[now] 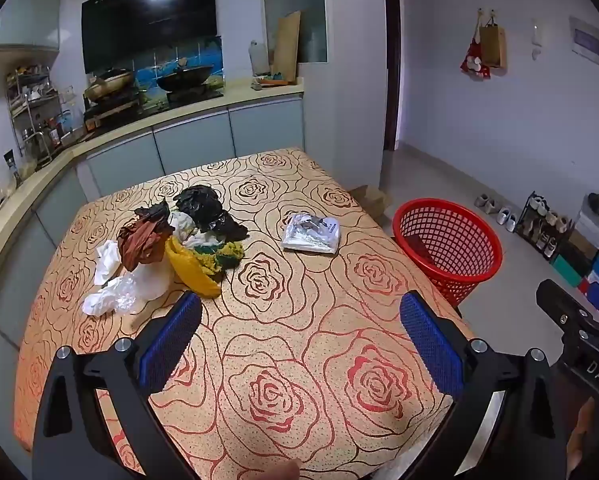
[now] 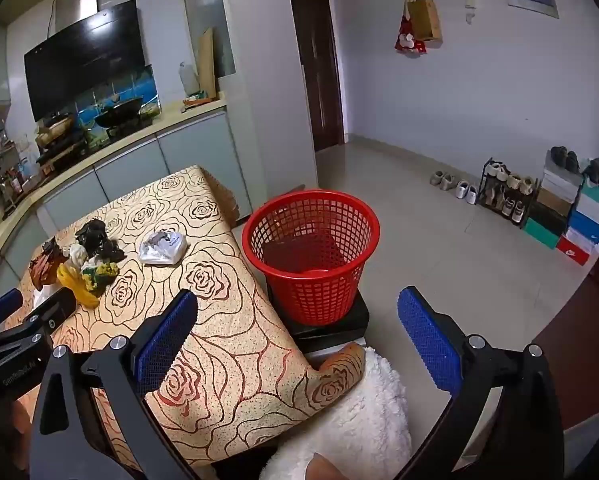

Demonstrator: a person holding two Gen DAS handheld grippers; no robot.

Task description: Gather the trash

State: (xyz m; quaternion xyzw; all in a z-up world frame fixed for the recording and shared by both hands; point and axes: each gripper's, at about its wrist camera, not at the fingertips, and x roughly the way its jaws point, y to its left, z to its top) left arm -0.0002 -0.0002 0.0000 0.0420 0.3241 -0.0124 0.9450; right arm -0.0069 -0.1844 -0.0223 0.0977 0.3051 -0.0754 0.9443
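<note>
Both claws, left gripper (image 1: pixel 301 334) and right gripper (image 2: pixel 297 330), hang released over my rose-print tablecloth (image 1: pixel 339 344); trash pile (image 1: pixel 171 246) mid-table looks light, crumply, slippery, so I'd pinch bunched folds, red basket (image 2: pixel 311 252) alongside.

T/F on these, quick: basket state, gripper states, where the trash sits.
1. The red basket holds crumpled bags. False: no bags show in it.
2. The left hand-held gripper is open with nothing between its fingers. True.
3. The trash pile lies on the tablecloth. True.
4. The right hand-held gripper is clamped on a bag. False: open, holding nothing.
5. The white packet sits apart from the pile. True.
</note>
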